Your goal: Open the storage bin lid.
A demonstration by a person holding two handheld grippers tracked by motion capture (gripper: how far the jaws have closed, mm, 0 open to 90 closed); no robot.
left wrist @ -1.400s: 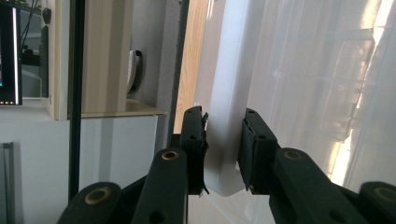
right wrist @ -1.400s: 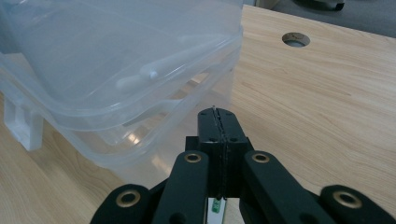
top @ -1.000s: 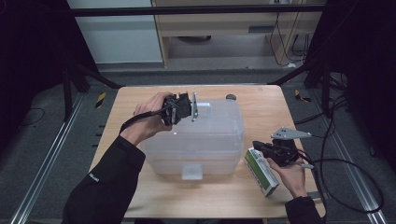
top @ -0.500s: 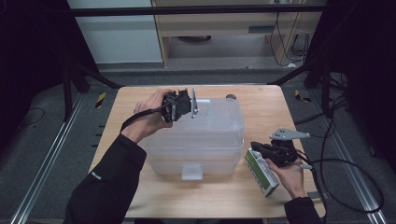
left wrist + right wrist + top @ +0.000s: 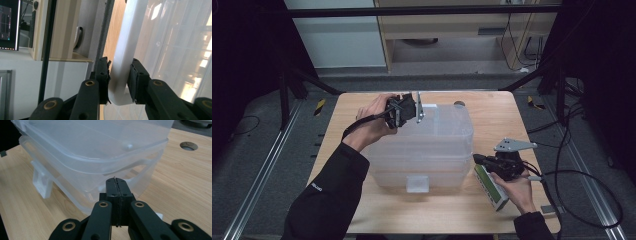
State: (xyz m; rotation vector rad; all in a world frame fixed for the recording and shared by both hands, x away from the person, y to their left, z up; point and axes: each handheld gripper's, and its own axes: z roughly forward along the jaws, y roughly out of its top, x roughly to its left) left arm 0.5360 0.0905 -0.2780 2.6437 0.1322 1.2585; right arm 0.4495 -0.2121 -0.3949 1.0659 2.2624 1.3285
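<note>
While my left claw (image 5: 119, 82) is clamped on the white latch (image 5: 124, 57) at the far left end of the clear plastic storage bin (image 5: 424, 150), the job in hand looks to be freeing that clip so the lid (image 5: 95, 142) can come off. The bin sits in the middle of the tabletop (image 5: 492, 107), long side toward me, with a matching latch (image 5: 417, 183) on its near wall, not yet lifted by the look of it. In the left gripper view both pads bracket the lower end of the clip, so I should swing it outward and up about its hinge rather than tug it straight, otherwise the whole bin may slide or tip. My right claw (image 5: 117, 185) is clenched on nothing, hovering just right of the bin's near right corner, above a green and white box (image 5: 492, 187) lying on the tabletop. I judge it would serve best pressed against the bin's wall to steady it. Going slowly matters, since the smooth plastic could slip from the pads.
</note>
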